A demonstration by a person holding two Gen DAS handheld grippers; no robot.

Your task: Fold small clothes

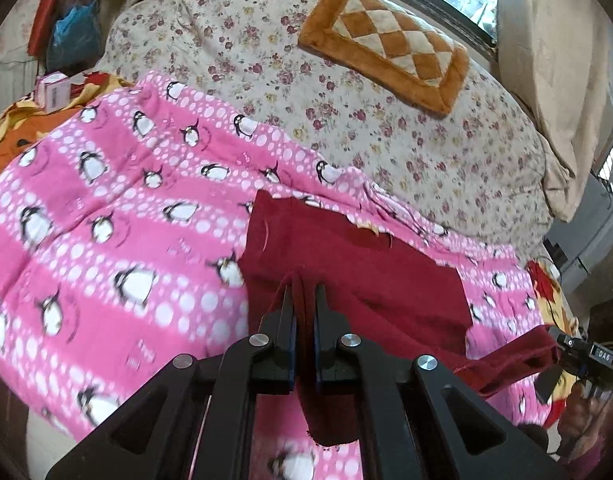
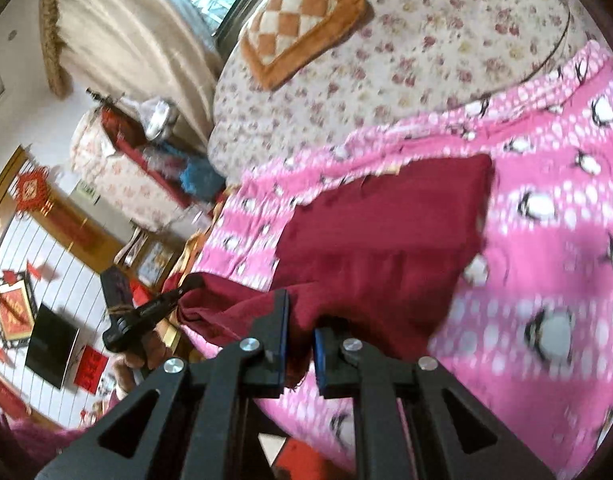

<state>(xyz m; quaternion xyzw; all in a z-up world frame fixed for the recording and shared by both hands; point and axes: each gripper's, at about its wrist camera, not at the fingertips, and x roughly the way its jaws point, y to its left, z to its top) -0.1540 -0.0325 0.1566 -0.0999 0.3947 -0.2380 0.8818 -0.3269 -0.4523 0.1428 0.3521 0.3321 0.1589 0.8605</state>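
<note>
A dark red garment (image 1: 358, 264) lies on a pink penguin blanket (image 1: 118, 208). My left gripper (image 1: 304, 284) is shut on its near edge, with cloth pinched between the pads and hanging down below. My right gripper (image 2: 302, 312) is shut on another near edge of the garment (image 2: 386, 232), which bunches up over its fingers. In the left wrist view the right gripper (image 1: 562, 344) shows at the far right, pulling a red corner taut. In the right wrist view the left gripper (image 2: 174, 296) shows at left, holding the other corner.
A floral quilt (image 1: 346, 92) covers the bed beyond the blanket, with an orange checked cushion (image 1: 386, 44) on it. A small pink box (image 1: 54, 90) lies at far left. Curtains and a window stand behind the bed; furniture and red wall decorations (image 2: 30, 192) are at left.
</note>
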